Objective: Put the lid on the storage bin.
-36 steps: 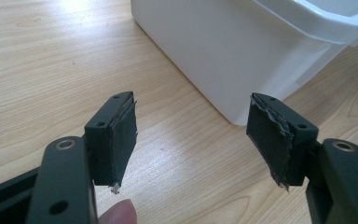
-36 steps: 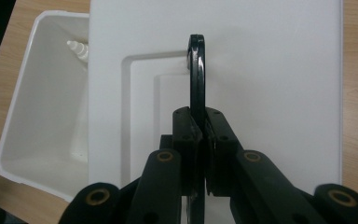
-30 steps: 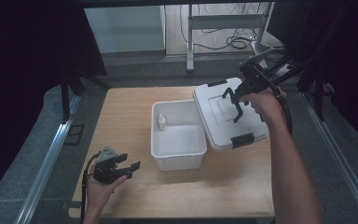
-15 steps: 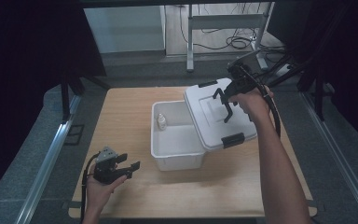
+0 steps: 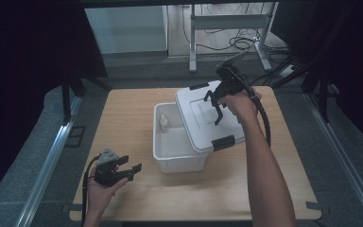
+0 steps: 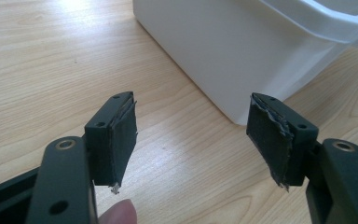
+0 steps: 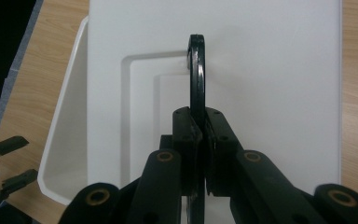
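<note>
Black padded jaws of the left hand-held gripper [image 5: 131, 170] gape wide, empty, low over the pale wood-grain worktop [image 5: 123, 123] | smooth white plastic bin [image 5: 177, 158] just beyond, small bottle [image 5: 163, 124] inside | right hand-held gripper [image 7: 199, 135] clamped tight on the thin black handle [image 7: 196, 70] of the flat rectangular white lid [image 5: 203, 118], tilted across the bin's right rim.

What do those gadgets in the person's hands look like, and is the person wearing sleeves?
Each hand-held gripper, left and right, is black, with two flat jaws faced in frayed black padding and brass-coloured pivot rings. The left carries a grey three-cornered plate on top. A thick black cable trails from the right one. Both forearms are bare; no sleeves show.
</note>
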`<state>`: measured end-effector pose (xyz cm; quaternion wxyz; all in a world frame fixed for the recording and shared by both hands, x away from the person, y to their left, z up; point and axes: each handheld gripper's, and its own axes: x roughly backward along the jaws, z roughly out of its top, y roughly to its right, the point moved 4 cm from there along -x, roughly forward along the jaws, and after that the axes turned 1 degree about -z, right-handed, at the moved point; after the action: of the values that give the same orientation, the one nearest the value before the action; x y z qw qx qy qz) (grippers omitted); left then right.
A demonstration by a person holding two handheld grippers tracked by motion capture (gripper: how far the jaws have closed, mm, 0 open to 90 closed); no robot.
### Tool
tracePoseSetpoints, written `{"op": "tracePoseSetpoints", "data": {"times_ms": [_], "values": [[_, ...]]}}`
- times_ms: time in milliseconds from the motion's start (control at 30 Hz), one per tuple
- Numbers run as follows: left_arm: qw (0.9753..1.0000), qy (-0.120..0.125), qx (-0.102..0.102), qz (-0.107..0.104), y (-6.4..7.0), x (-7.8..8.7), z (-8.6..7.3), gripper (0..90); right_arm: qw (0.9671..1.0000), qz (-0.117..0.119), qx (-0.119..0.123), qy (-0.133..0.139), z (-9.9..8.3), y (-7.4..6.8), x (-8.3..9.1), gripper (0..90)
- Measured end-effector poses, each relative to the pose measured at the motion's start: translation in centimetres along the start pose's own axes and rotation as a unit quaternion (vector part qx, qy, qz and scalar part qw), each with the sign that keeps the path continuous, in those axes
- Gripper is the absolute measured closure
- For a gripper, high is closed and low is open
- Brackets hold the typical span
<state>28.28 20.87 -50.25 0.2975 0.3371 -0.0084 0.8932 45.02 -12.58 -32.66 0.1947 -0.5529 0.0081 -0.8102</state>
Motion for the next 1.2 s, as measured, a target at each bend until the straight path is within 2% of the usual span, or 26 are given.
{"op": "tracePoseSetpoints", "data": {"times_ms": [300, 800, 1000, 1200], "values": [[1.0, 0.0, 0.001, -0.002, 0.0, -0.1, 0.0, 33.4, 0.9999, 0.003, -0.01, -0.004, 0.4, -1.9, -1.4, 85.4], [1.0, 0.0, -0.003, -0.006, 0.1, -0.4, 0.1, 33.4, 0.9995, -0.006, -0.03, -0.007, 0.5, -3.7, -2.8, 85.4], [1.0, 0.0, -0.002, -0.007, -0.1, -0.5, 0.2, 33.4, 0.9989, -0.004, -0.047, -0.009, 0.4, -4.9, -3.5, 85.4], [0.9999, 0.004, 0.001, -0.01, -0.2, -0.4, 0.2, 33.4, 0.9979, -0.011, -0.063, -0.012, 0.3, -6.1, -4.5, 85.4]]}}
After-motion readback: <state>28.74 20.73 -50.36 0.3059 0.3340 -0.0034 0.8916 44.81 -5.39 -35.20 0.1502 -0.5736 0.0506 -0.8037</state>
